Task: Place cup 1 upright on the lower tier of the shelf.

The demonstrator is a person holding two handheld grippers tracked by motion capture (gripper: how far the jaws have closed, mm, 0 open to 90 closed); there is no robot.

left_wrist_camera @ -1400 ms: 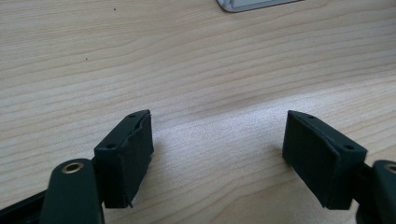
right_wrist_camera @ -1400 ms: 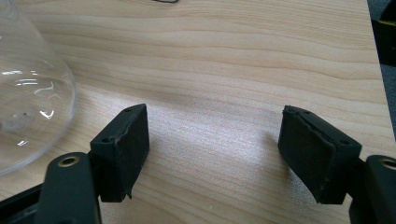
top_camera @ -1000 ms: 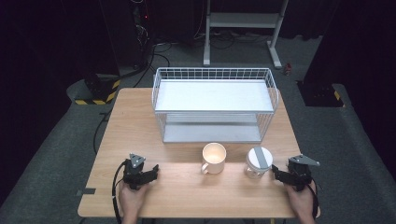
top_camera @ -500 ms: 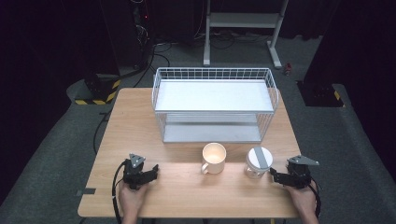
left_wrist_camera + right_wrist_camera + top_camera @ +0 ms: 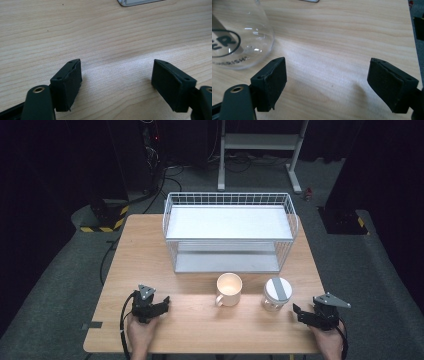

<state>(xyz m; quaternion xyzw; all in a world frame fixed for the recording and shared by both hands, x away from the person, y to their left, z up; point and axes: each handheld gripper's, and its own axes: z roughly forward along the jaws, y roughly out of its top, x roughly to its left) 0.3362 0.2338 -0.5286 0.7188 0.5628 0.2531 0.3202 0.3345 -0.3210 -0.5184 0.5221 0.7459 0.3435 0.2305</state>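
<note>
setup: since both tools are parked low at the near edge of the counter, I'm reading this as the get-ready pose, with the rack and both cups laid out ahead of me.
right tool: jaws have just been opening and now stand wide, nothing between them, just bare wood in the right gripper view. It sits just beside the jar, on its right, so I'd guess that's what I'm lining up on.
glass jar: upright on the counter near the front right, grey lid on top, not touched by anything. In the right gripper view its clear belly with a round printed logo sits left of the jaws, so the tool isn't squared up on it yet.
left tool: jaws partway apart, empty, resting over plain wood. Probably just waiting its turn.
mug: cream, upright, handle toward me and a bit left, between the two tools and just left of the jar.
wire rack: white, two shelves, behind the cups. Lower shelf opens toward me, which looks like the likely drop spot.
next: I'd swing the right tool left to straddle the jar.
</note>
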